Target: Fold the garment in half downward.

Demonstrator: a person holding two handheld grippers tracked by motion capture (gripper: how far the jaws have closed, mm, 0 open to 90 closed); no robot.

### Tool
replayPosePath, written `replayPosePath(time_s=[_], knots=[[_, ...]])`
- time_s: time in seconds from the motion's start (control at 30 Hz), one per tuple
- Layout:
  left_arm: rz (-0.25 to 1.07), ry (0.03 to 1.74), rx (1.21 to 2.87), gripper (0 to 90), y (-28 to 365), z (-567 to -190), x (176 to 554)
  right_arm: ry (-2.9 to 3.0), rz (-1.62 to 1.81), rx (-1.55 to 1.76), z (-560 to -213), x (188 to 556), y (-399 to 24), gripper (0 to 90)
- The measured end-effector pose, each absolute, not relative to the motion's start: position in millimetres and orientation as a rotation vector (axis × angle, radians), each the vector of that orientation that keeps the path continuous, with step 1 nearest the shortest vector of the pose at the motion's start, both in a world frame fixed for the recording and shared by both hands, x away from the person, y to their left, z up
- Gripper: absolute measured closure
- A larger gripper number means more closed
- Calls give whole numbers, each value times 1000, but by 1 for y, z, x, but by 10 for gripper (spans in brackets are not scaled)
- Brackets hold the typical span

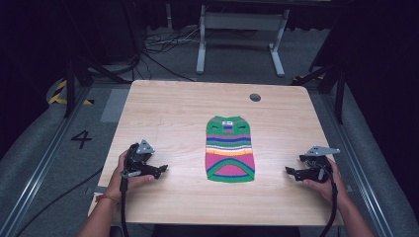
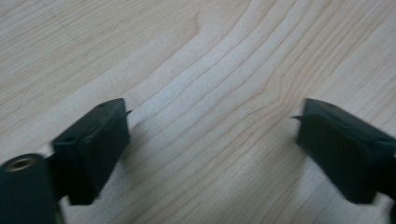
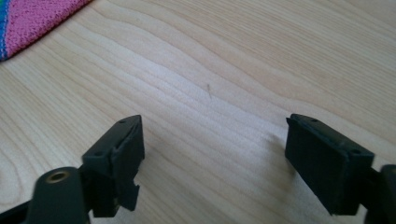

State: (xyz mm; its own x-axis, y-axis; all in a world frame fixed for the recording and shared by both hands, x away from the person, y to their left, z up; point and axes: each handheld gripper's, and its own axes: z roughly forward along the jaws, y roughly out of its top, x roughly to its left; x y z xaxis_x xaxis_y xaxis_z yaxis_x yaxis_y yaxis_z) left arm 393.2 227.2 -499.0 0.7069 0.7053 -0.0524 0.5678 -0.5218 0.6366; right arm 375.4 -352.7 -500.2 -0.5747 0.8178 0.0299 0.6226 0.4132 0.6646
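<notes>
A small knitted garment (image 1: 230, 148) with green, pink, blue and orange stripes lies flat in the middle of the wooden table (image 1: 168, 108). My left gripper (image 1: 161, 170) rests on the table to its left, jaws wide open over bare wood (image 2: 212, 116). My right gripper (image 1: 289, 172) rests to the garment's right, also open with nothing between its jaws (image 3: 215, 126). A pink and blue corner of the garment (image 3: 32, 18) shows at the top left of the right gripper view. Each gripper points inward toward the garment, a clear gap apart from it.
A dark round grommet (image 1: 255, 97) sits in the table near its far edge. Beyond the table stand a white desk frame (image 1: 240, 34), cables on the grey floor (image 1: 158, 44) and dark stands at both sides. A floor mark "4" (image 1: 81, 139) lies at left.
</notes>
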Motion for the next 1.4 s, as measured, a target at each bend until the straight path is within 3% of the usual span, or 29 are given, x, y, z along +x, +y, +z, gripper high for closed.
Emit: replayPosePath(time_s=[0.1, 0.2, 0.83, 1.4], knots=[[241, 971, 2264, 273, 228, -495, 397, 2380, 934, 1224, -492, 383, -352, 264], [245, 998, 2254, 272, 222, -486, 412, 2392, 915, 1186, -481, 391, -347, 312], [297, 851, 2287, 338, 152, -450, 474, 2382, 991, 1084, -445, 470, -290, 390], [233, 856, 2244, 411, 103, -462, 525, 2428, 1022, 1053, -447, 515, -256, 512]])
